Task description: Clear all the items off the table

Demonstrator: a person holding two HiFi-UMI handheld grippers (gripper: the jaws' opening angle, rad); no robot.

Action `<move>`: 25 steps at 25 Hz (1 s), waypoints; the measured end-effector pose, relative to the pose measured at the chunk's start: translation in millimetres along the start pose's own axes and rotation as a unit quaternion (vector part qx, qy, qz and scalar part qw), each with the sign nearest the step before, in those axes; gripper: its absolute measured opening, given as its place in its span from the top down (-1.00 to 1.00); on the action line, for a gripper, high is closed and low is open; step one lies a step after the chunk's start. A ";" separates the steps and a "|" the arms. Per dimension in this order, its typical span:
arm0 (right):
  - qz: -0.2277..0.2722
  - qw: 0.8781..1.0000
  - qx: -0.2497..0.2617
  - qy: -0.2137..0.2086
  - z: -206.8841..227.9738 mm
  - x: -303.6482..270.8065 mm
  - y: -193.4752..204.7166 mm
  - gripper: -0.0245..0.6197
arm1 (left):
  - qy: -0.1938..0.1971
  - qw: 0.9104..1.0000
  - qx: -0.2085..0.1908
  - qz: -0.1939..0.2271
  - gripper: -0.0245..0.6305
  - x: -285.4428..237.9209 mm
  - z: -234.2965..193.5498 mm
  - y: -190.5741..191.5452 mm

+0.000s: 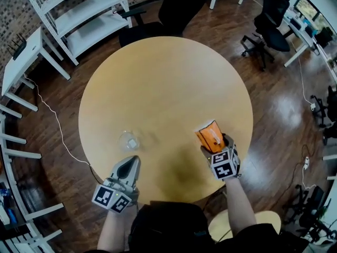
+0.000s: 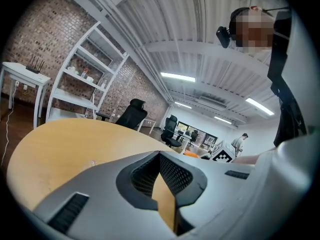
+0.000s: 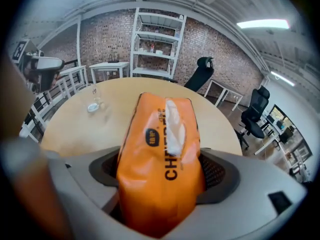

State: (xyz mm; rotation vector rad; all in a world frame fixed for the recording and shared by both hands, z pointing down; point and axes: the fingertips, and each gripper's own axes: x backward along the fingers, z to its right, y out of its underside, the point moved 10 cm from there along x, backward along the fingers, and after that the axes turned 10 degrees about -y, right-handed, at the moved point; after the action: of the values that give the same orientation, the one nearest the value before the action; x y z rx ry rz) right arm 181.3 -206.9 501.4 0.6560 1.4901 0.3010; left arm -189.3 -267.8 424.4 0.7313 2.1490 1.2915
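Note:
An orange tissue pack [image 1: 210, 136] lies on the round wooden table [image 1: 163, 83] near its front right edge. My right gripper [image 1: 215, 144] is shut on its near end. In the right gripper view the pack [image 3: 162, 159] fills the space between both pads, with white tissue showing at its slot. A small clear cup [image 1: 128, 140] rests on the table front left, also seen far off in the right gripper view as the cup [image 3: 93, 106]. My left gripper [image 1: 130, 161] hovers at the table's front edge just behind the cup, its jaws shut and empty [image 2: 160, 155].
A white shelf unit [image 1: 84, 15] stands beyond the table at back left, with a small white side table [image 1: 21, 57] on the left. Black office chairs [image 1: 179, 7] [image 1: 271, 20] stand behind the table and at back right. A round stool [image 1: 237, 228] is by my right leg.

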 end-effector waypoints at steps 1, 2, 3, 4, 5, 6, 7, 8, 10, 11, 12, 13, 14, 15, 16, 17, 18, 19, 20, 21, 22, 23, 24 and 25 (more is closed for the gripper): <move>0.005 1.000 0.000 0.008 -2.2 11.1 -4.3 -0.38 | 0.005 1.000 -0.002 0.004 0.92 1.0 -0.4 -3.3; 0.010 1.000 0.001 0.017 -5.3 23.0 -7.3 -0.38 | 0.010 1.000 -0.002 0.009 0.92 1.2 -0.1 -6.3; 0.013 1.000 0.004 0.026 -9.4 34.9 -9.1 -0.38 | 0.017 1.000 0.000 0.014 0.92 0.3 0.4 -9.6; 0.016 0.999 0.007 0.036 -14.3 46.6 -9.7 -0.38 | 0.026 0.999 0.002 0.020 0.92 -1.8 1.4 -13.5; 0.020 0.999 0.007 0.046 -19.1 58.1 -8.9 -0.38 | 0.038 0.999 0.003 0.026 0.92 -4.9 3.4 -17.8; 0.024 0.998 0.006 0.058 -23.3 69.8 -6.7 -0.38 | 0.053 0.998 0.003 0.033 0.92 -8.5 6.9 -22.0; 0.028 0.997 0.003 0.069 -26.9 81.9 -3.4 -0.38 | 0.070 0.997 0.002 0.039 0.92 -12.4 11.6 -25.6; 0.031 0.996 -0.002 0.081 -30.0 94.3 1.1 -0.38 | 0.087 0.995 0.004 0.046 0.92 -16.2 17.0 -28.2; 0.035 0.993 -0.014 0.108 -35.0 118.6 12.9 -0.38 | 0.119 0.991 0.013 0.057 0.92 -24.7 28.9 -30.4; 0.037 0.992 -0.021 0.123 -36.8 130.1 19.5 -0.38 | 0.136 0.989 0.015 0.059 0.92 -29.5 35.8 -30.4; 0.038 0.989 -0.029 0.137 -38.6 140.9 27.1 -0.38 | 0.154 0.986 0.014 0.057 0.92 -34.2 43.8 -29.7; 0.038 0.987 -0.040 0.151 -40.7 151.1 36.0 -0.38 | 0.174 0.983 0.010 0.054 0.92 -38.2 52.8 -28.3; 0.038 0.984 -0.052 0.164 -43.3 160.4 46.4 -0.38 | 0.194 0.980 0.005 0.049 0.92 -41.3 62.4 -26.2; 0.037 0.981 -0.066 0.176 -45.7 168.9 57.7 -0.38 | 0.215 0.976 0.000 0.043 0.92 -43.9 72.1 -23.6; 0.036 0.978 -0.079 0.189 -47.6 176.7 69.0 -0.38 | 0.235 0.971 -0.004 0.037 0.92 -46.3 81.5 -20.7; 0.036 0.975 -0.091 0.200 -48.6 184.0 79.3 -0.38 | 0.252 0.967 -0.006 0.031 0.92 -48.9 90.3 -17.8; 0.036 0.971 -0.103 0.211 -49.1 191.2 88.9 -0.38 | 0.267 0.963 -0.007 0.025 0.92 -51.5 98.9 -15.2; 0.036 0.968 -0.114 0.221 -49.3 198.7 98.5 -0.38 | 0.280 0.960 -0.008 0.019 0.92 -54.0 107.6 -12.8; 0.037 0.964 -0.124 0.231 -49.2 206.9 108.6 -0.38 | 0.293 0.956 -0.011 0.014 0.92 -56.5 117.2 -10.5; 0.039 0.960 -0.135 0.241 -48.6 215.8 119.4 -0.38 | 0.305 0.952 -0.015 0.010 0.92 -59.2 127.9 -8.1; 0.041 0.956 -0.146 0.252 -47.6 224.9 130.9 -0.38 | 0.318 0.948 -0.019 0.007 0.92 -62.6 139.5 -5.9; 0.043 0.951 -0.158 0.263 -46.2 233.7 142.8 -0.38 | 0.331 0.943 -0.023 0.005 0.92 -66.8 151.4 -3.6; 0.045 0.945 -0.171 0.275 -44.4 242.3 154.7 -0.38 | 0.343 0.939 -0.025 0.003 0.92 -71.9 163.6 -1.2; 0.046 0.940 -0.183 0.285 -42.2 250.8 166.7 -0.38 | 0.354 0.935 -0.026 0.001 0.92 -76.9 176.2 1.7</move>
State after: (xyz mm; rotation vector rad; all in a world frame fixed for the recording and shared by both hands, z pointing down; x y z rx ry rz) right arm 195.9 77.0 393.6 0.3462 1.8854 0.8768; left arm -15.1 -210.7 366.3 0.2491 2.6346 1.8008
